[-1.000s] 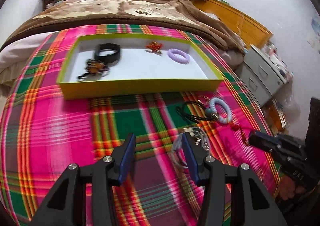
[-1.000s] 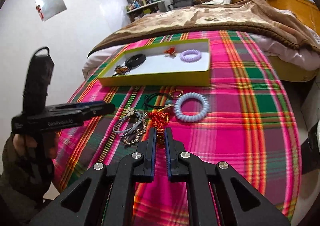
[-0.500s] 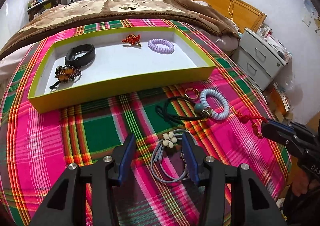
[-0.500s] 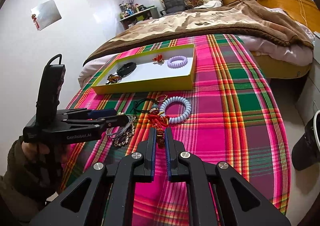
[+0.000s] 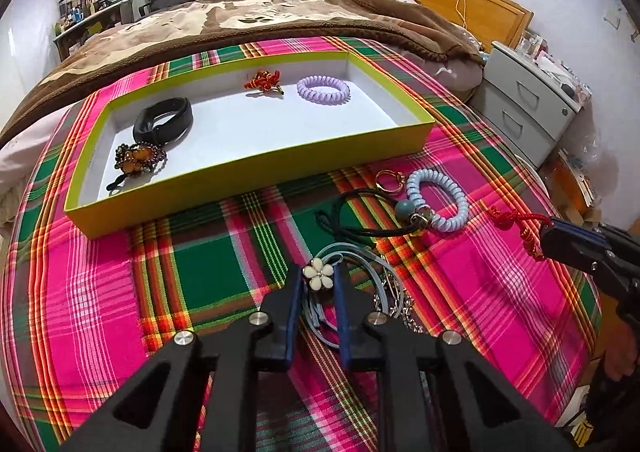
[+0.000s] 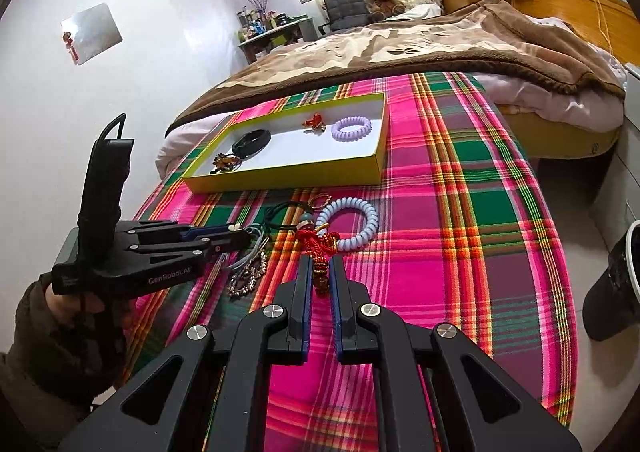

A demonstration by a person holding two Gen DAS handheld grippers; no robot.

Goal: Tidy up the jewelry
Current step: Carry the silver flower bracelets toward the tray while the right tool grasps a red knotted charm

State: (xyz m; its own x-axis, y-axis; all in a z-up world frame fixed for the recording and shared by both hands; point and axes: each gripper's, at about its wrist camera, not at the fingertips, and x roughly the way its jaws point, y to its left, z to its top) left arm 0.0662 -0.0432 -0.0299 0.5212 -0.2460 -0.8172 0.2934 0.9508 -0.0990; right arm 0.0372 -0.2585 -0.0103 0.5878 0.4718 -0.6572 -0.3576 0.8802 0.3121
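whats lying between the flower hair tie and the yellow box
Only bare plaid blanket between the flower hair tie and the yellow box, clearest in the left wrist view.

Both wrist views look down along their fingers, close over the plaid cloth point(image 5: 224, 260). Both share the yellow tray point(image 5: 256, 168) ahead.

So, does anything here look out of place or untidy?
Yes. Beside the yellow tray, the loose pieces lie in a tangle on the plaid cloth: black cord, blue coil bracelet, and silver chain overlap. Nothing looks damaged.
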